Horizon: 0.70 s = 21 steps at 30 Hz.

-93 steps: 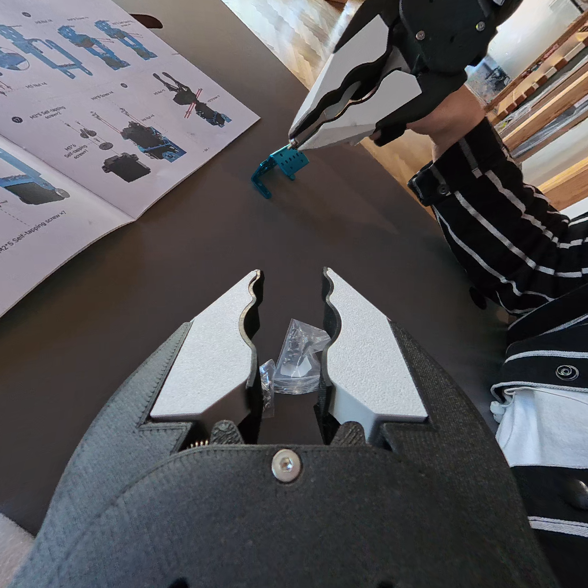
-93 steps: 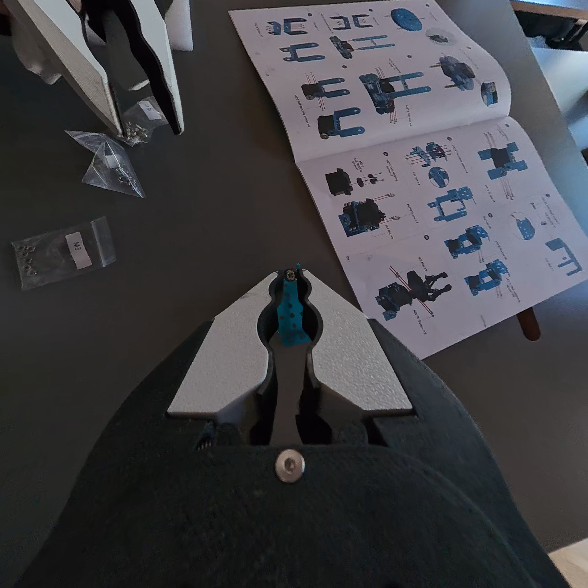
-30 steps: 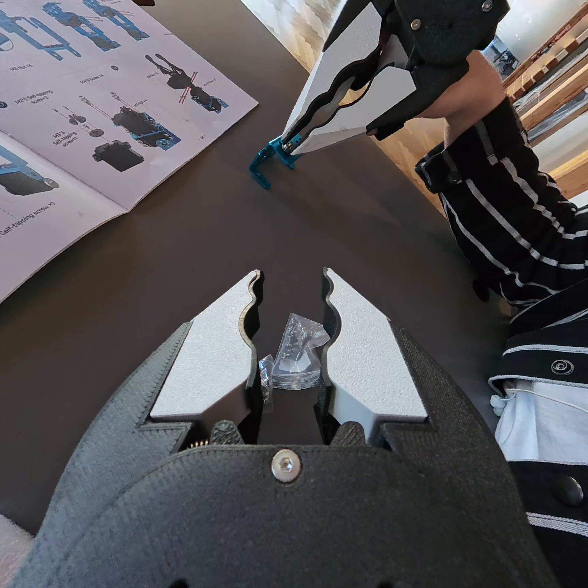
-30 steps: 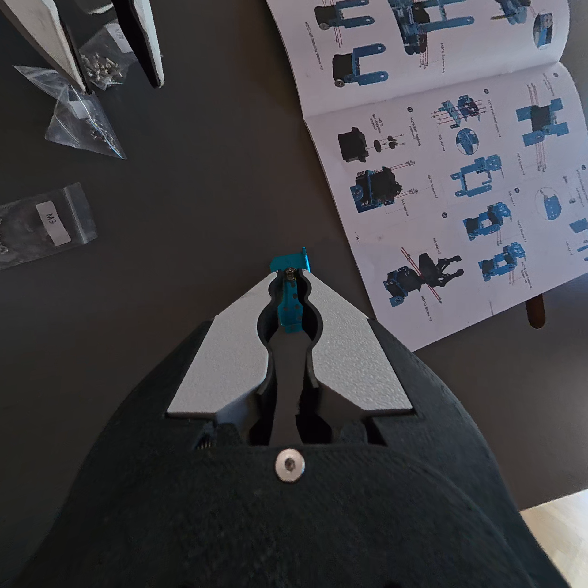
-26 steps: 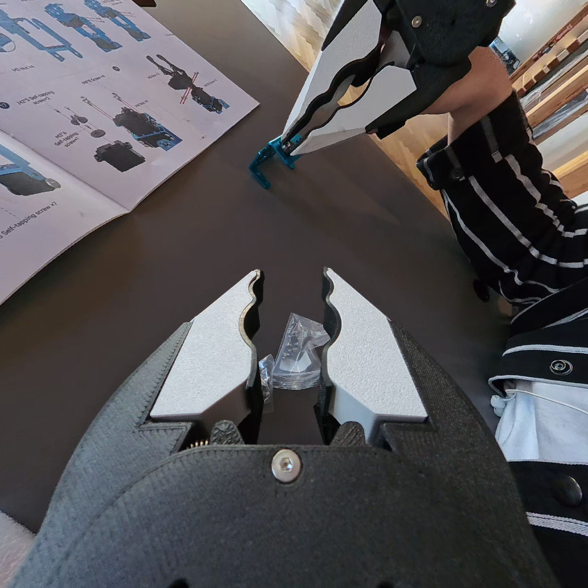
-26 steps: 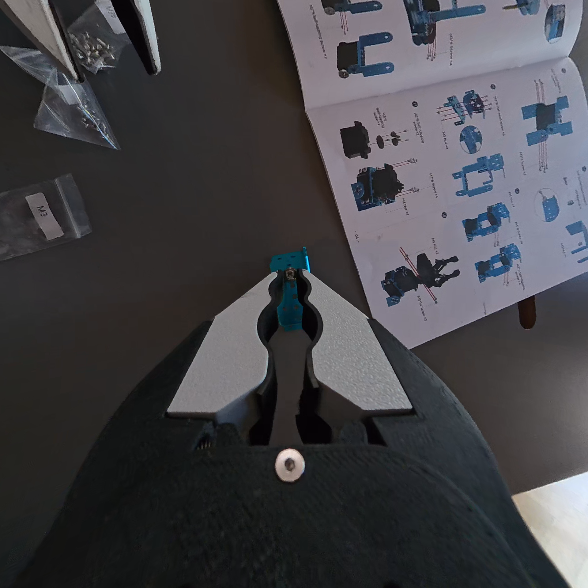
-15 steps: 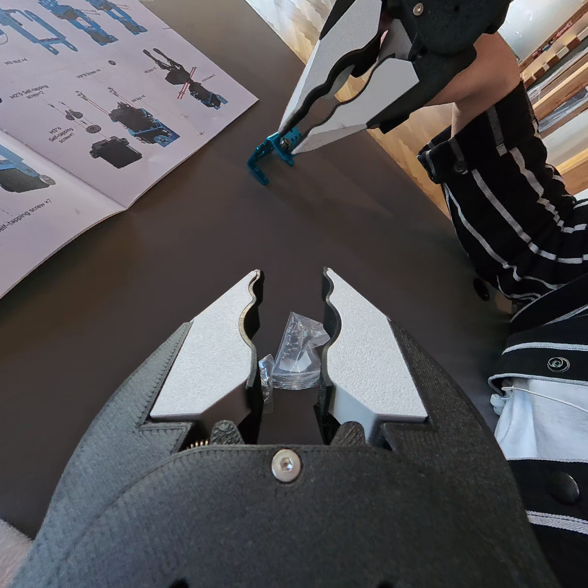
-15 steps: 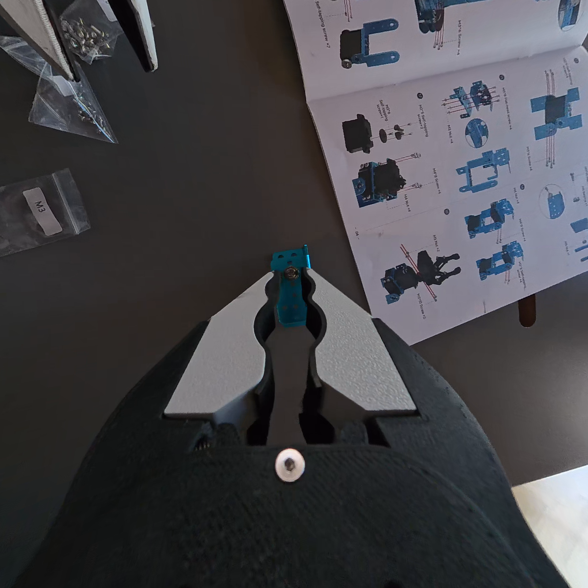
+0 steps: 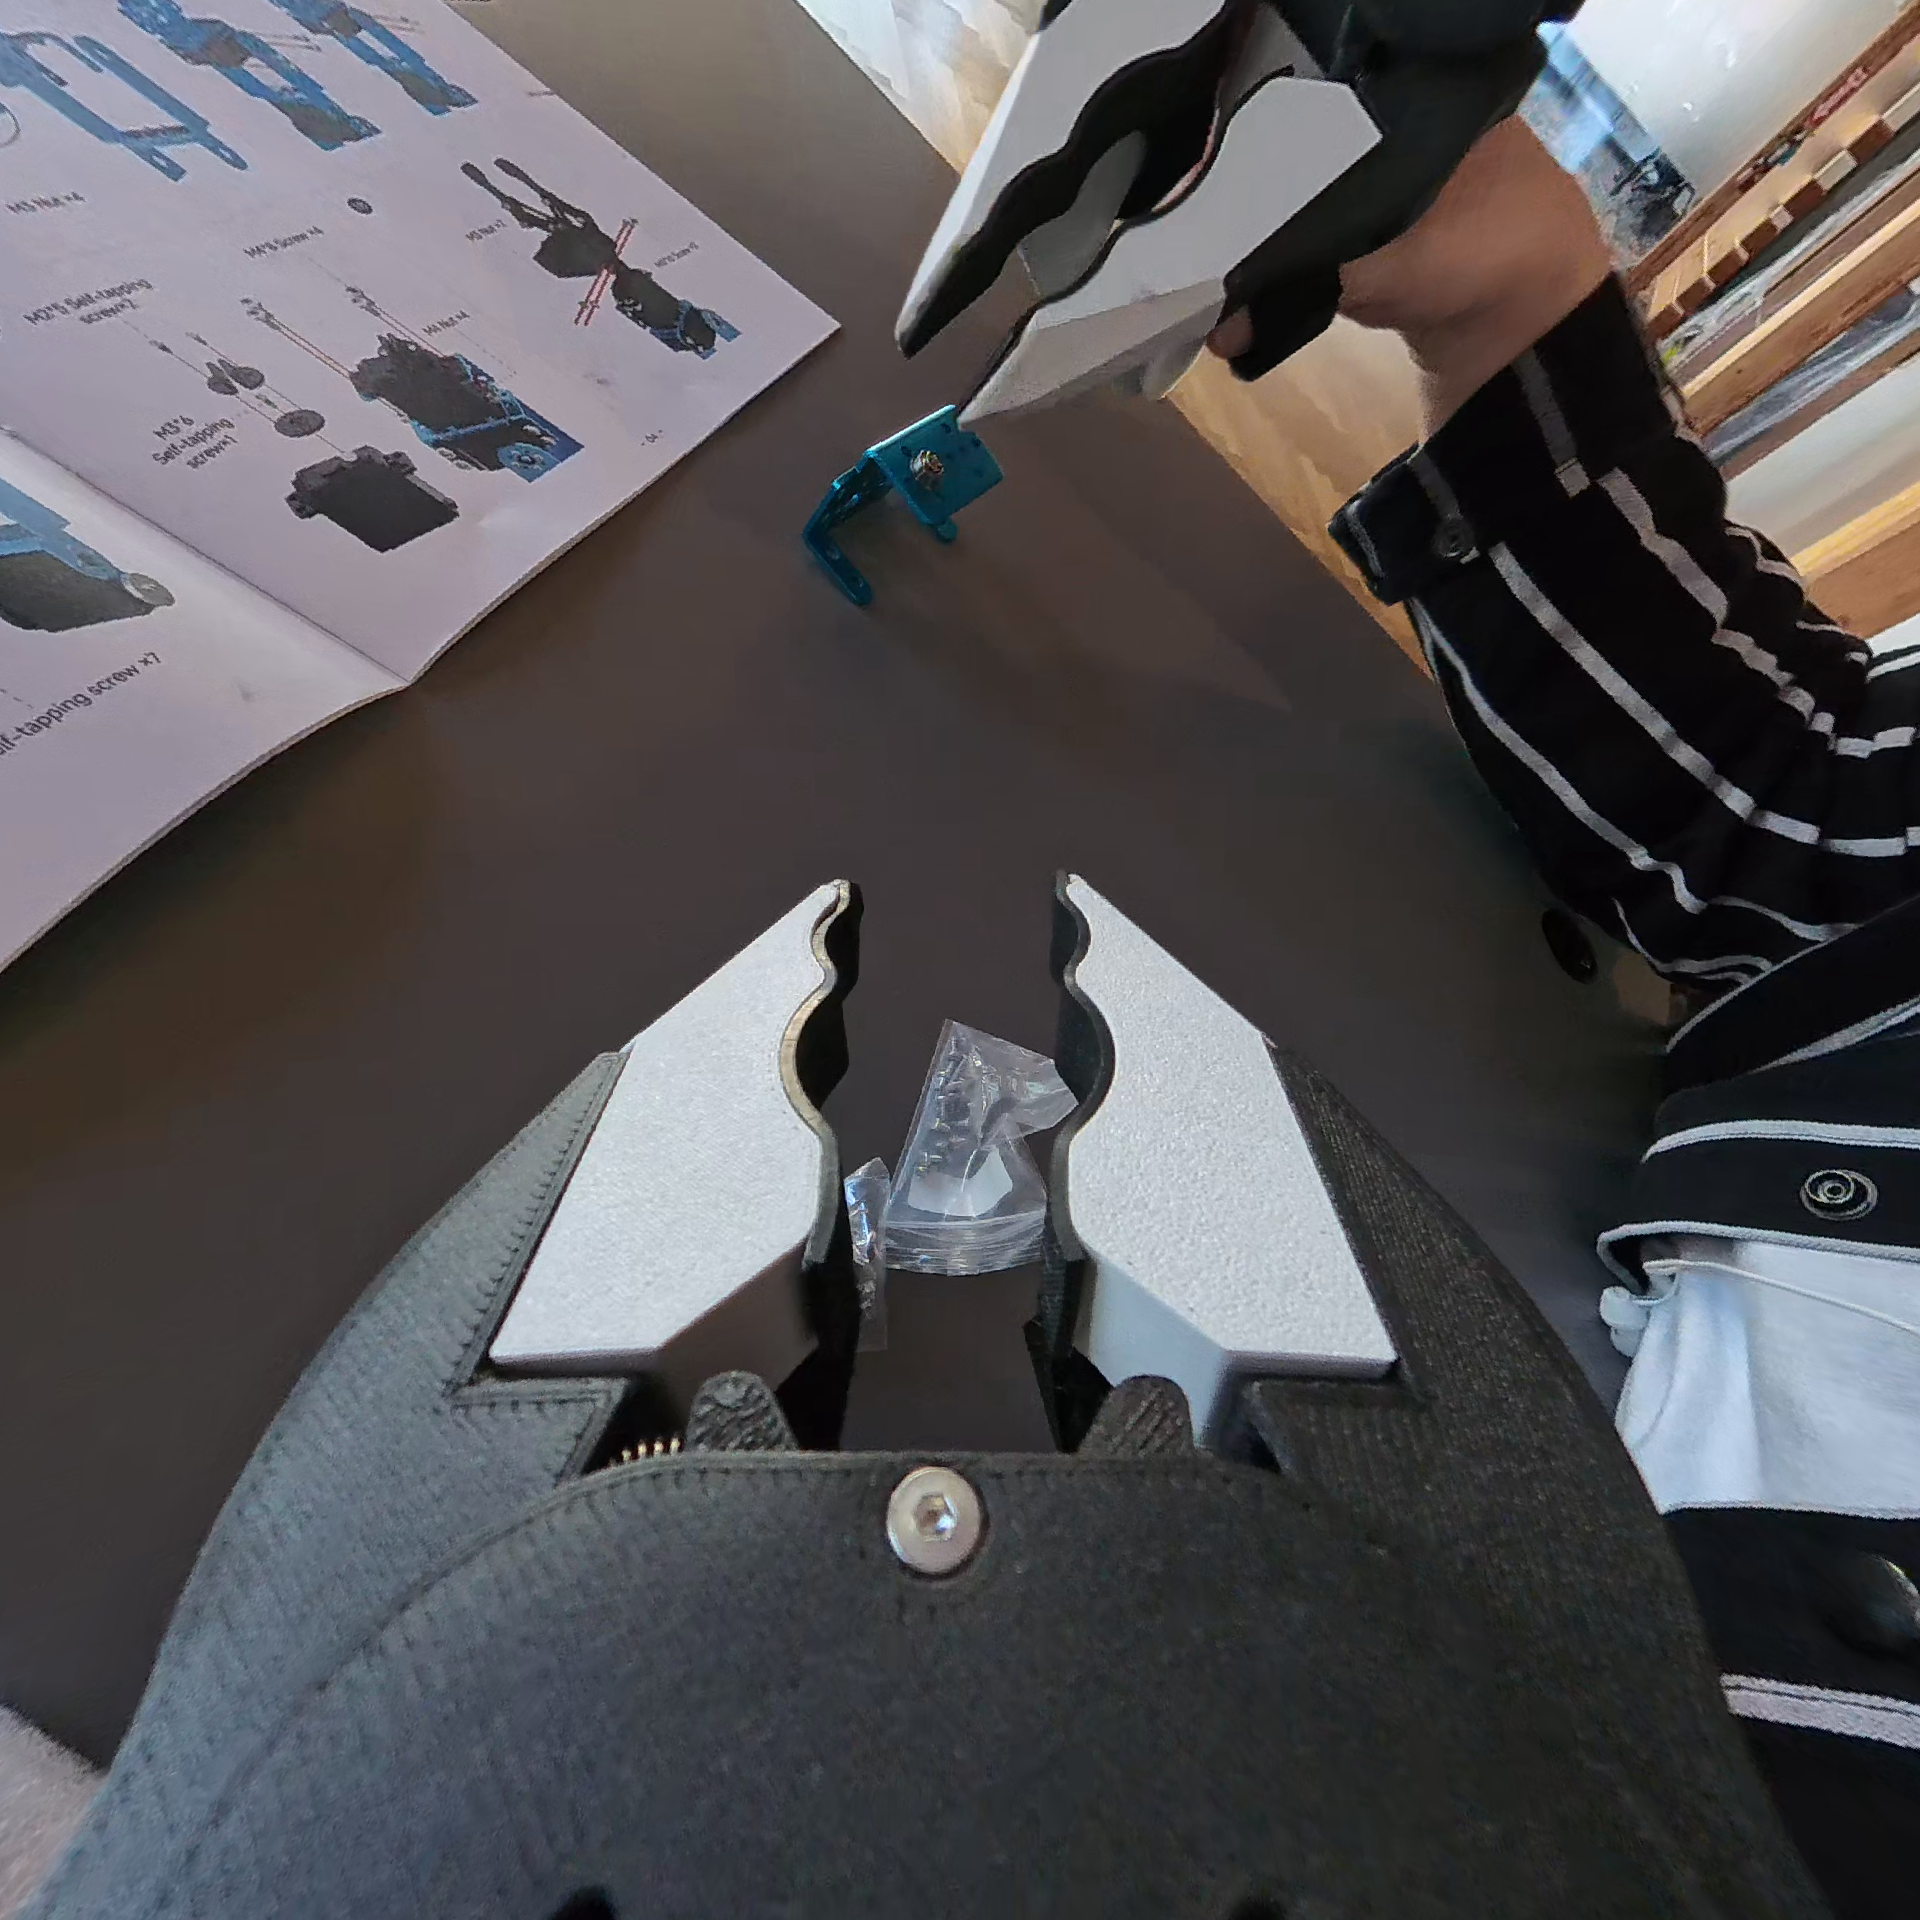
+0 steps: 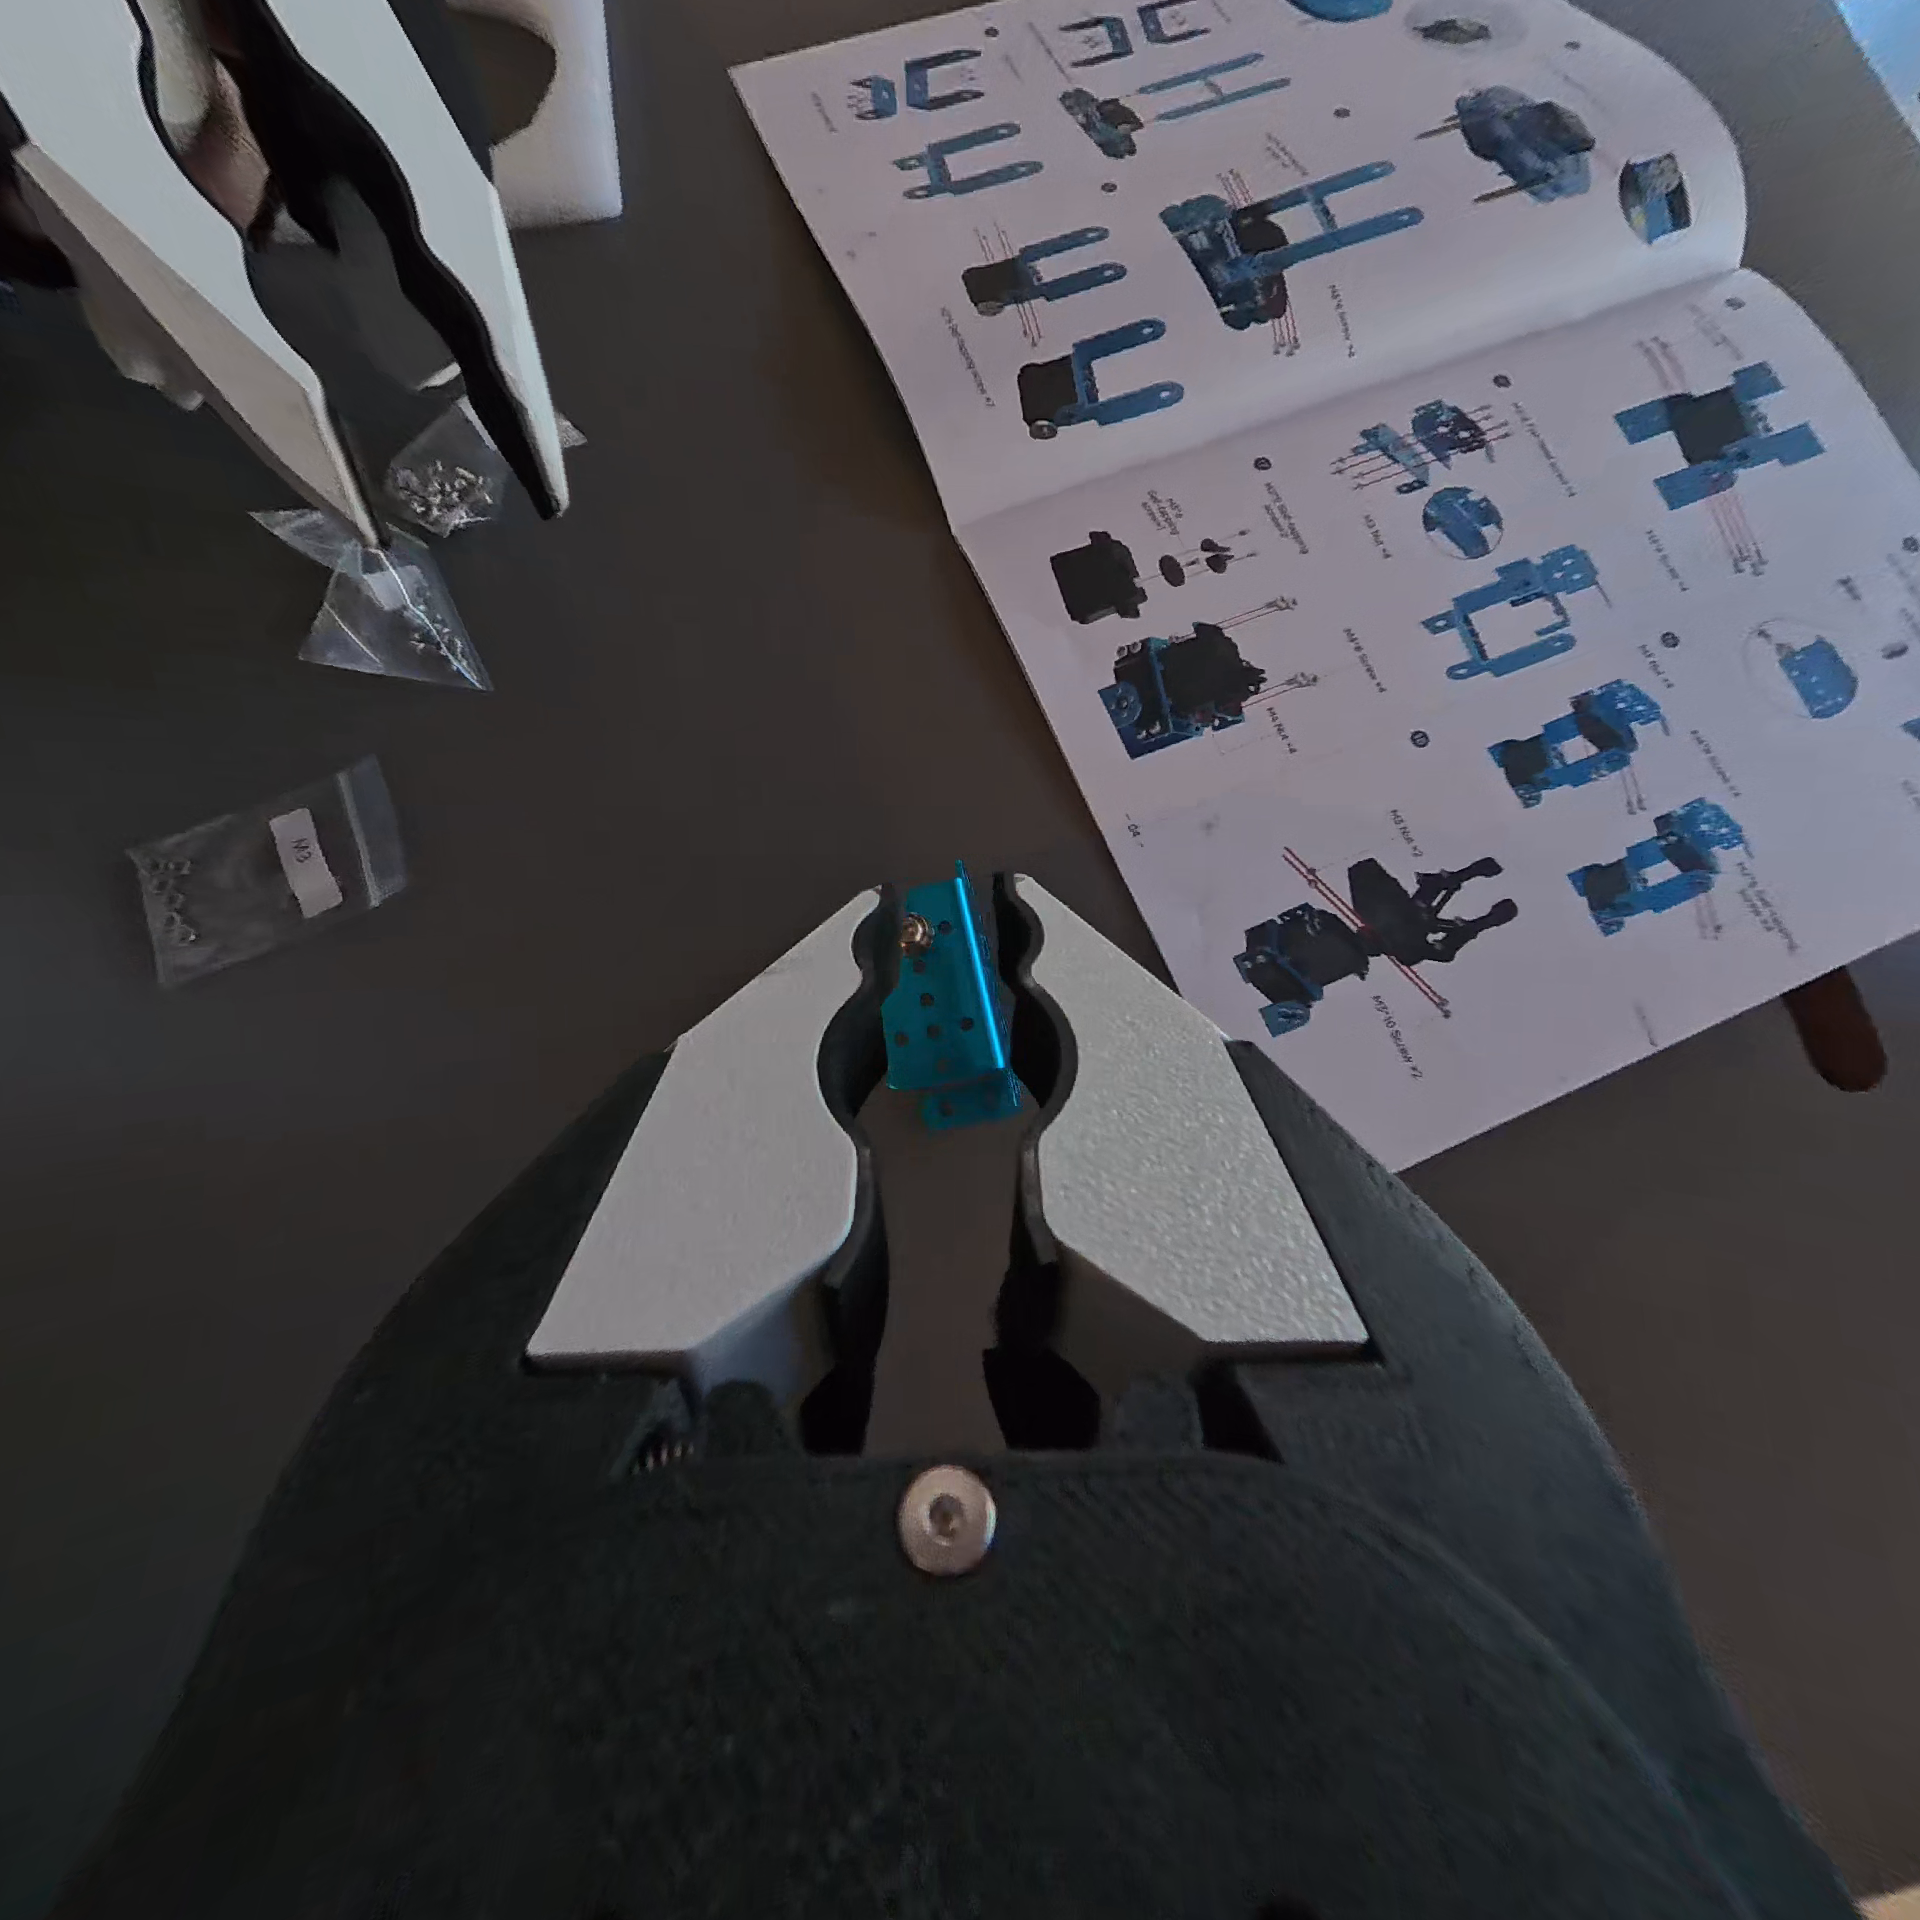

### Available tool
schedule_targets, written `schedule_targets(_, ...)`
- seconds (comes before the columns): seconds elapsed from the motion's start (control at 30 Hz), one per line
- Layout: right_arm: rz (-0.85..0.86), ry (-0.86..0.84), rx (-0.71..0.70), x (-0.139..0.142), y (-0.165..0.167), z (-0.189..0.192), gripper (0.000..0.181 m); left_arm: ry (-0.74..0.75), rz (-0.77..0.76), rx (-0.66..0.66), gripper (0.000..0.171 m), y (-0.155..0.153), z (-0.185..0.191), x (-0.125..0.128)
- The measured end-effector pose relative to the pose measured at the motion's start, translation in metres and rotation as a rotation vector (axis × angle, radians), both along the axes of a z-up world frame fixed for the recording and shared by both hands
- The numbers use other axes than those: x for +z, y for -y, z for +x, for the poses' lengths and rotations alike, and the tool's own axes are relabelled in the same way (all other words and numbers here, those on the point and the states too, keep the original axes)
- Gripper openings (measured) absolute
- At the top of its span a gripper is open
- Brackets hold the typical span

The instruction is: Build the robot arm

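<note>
Right gripper (image 10: 945, 894), jaws narrowly parted, straddles a blue bracket (image 10: 940, 997) standing on the dark table (image 9: 623, 831) near an open booklet (image 10: 1455, 520); left gripper (image 9: 951, 894), jaws wide, sits over clear screw bags (image 9: 966, 1164), gripping nothing.

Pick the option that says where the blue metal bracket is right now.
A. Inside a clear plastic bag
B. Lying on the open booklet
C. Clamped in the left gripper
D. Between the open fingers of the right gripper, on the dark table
D: the blue metal bracket stands on the dark table between the parted fingers of the right gripper, off the open booklet.
</note>
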State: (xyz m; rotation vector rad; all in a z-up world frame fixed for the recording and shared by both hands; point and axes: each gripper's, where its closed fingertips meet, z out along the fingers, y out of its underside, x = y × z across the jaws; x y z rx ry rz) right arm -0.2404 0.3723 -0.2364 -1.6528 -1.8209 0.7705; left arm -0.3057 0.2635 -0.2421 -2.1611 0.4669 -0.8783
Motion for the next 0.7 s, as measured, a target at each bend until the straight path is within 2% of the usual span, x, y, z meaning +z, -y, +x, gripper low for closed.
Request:
schedule_targets(0.27,-0.021,0.029,-0.004,-0.012,-0.001,0.0,0.018,-0.005,0.004,0.001,0.036,0.0,0.0,0.001)
schedule_targets(0.7,-0.009,0.032,-0.01,-0.011,-0.003,-0.001,0.016,-0.011,0.003,-0.001,0.036,0.001,0.0,0.0)
